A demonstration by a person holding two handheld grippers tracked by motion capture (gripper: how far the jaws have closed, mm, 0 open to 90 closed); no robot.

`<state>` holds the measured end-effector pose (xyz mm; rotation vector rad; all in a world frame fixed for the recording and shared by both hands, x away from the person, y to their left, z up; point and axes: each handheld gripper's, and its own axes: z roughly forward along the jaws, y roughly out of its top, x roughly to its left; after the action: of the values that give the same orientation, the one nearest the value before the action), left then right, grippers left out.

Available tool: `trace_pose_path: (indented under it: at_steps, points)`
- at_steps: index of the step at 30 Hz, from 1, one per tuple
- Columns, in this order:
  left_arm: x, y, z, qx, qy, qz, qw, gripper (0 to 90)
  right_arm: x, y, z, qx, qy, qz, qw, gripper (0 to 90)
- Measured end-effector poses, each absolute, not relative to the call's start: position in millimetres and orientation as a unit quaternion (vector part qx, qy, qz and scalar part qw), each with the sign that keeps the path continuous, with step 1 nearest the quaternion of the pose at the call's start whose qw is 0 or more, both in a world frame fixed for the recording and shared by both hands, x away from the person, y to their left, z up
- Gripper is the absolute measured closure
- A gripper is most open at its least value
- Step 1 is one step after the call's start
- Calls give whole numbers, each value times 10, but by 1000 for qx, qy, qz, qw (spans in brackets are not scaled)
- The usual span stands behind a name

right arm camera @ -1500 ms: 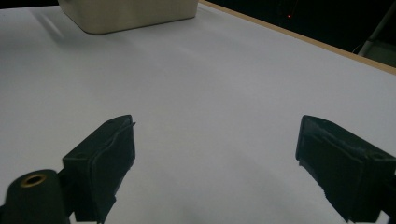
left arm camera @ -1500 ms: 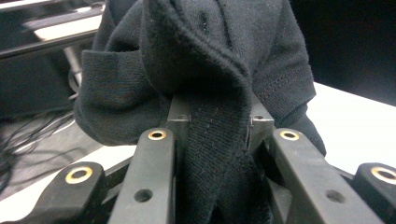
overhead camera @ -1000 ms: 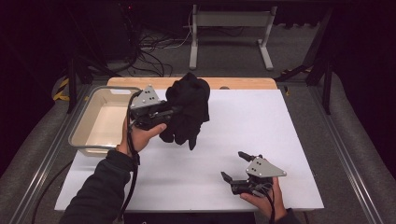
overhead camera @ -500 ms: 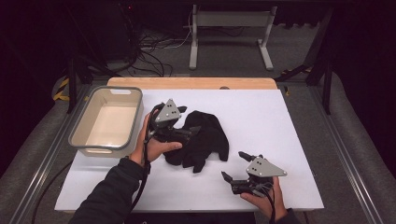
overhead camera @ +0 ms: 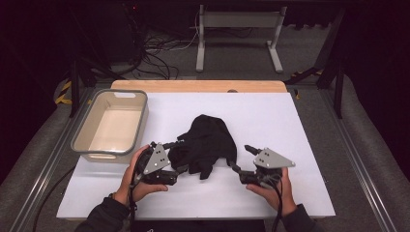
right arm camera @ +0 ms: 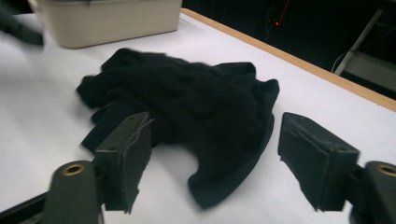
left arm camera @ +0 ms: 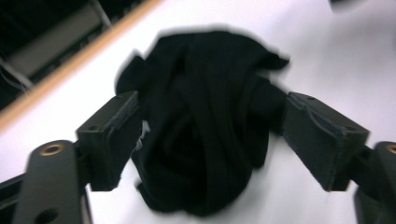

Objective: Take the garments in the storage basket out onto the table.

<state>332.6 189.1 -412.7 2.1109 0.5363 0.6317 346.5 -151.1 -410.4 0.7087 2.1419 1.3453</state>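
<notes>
A crumpled black cloth (overhead camera: 209, 141) lies on the white table top (overhead camera: 270, 116), near its middle. My left gripper (overhead camera: 180, 155) is at the cloth's left edge, open. In the left gripper view the cloth (left arm camera: 205, 140) lies between the spread jaws of that gripper (left arm camera: 210, 133), with small gaps on both sides. My right gripper (overhead camera: 240, 158) stands open just right of the cloth and is not touching it. Seen from the right gripper (right arm camera: 215, 158), the cloth (right arm camera: 196, 107) spreads out flat in front of the jaws.
A beige tub (overhead camera: 113, 128) with a grey rim stands at the table's left side, and its wall (right arm camera: 107, 18) shows beyond the cloth. A wooden strip (overhead camera: 198, 86) runs along the far edge. Cables and a metal stand lie on the floor behind.
My left gripper carried the black cloth down from beside the tub to the table's middle and opened, letting it go. My right gripper moved a little forward toward the cloth.
</notes>
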Motion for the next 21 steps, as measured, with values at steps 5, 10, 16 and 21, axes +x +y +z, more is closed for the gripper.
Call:
trace_pose_path:
  at_steps: [5, 10, 16, 21]
  points:
    - [3553, 1904, -4363, 850, 250, 205, 415, 294, 3904, -1364, -4055, 279, 798, 484, 224, 300]
    - [3705, 1932, -4520, 858, 270, 178, 399, 407, 4278, -1271, -4313, 315, 811, 456, 187, 382]
    - [3764, 1942, -4625, 867, 282, 154, 380, 637, 4396, -1250, -4514, 337, 824, 427, 159, 551]
    - [3765, 1936, -4628, 873, 270, 138, 383, 824, 4340, -1233, -4523, 314, 835, 418, 172, 767]
